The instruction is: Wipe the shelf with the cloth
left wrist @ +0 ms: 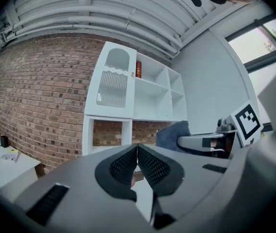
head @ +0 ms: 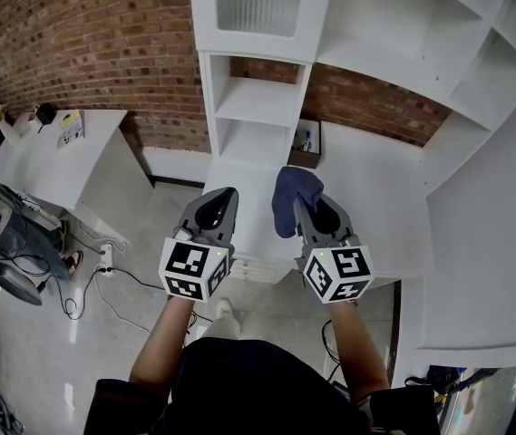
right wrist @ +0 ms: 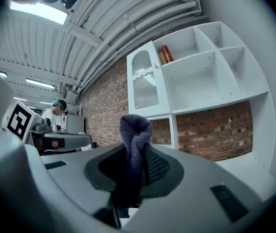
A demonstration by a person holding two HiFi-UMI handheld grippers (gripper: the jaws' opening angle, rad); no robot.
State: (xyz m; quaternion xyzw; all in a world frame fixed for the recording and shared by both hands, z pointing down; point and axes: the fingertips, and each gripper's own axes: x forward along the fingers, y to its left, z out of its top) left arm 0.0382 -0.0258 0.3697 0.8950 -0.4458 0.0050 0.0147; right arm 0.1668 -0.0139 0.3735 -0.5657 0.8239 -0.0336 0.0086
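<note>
A white shelf unit (head: 258, 107) with open compartments stands against the brick wall, straight ahead in the head view; it is also seen as the shelf unit (left wrist: 128, 96) and the shelf unit (right wrist: 196, 76) in the gripper views. My right gripper (head: 299, 202) is shut on a dark blue cloth (head: 292, 198), which bunches up between its jaws, cloth (right wrist: 135, 144). My left gripper (head: 219, 205) is shut with nothing in it, jaw tips touching (left wrist: 137, 147). Both hover side by side above the low white counter (head: 253, 216) in front of the shelf.
A white L-shaped counter (head: 375, 198) runs right along the wall. A small box with items (head: 305, 143) sits at the shelf's foot. A white desk (head: 53, 157) with clutter, cables on the floor (head: 103, 270) and a chair lie left. A person (right wrist: 57, 113) stands far off.
</note>
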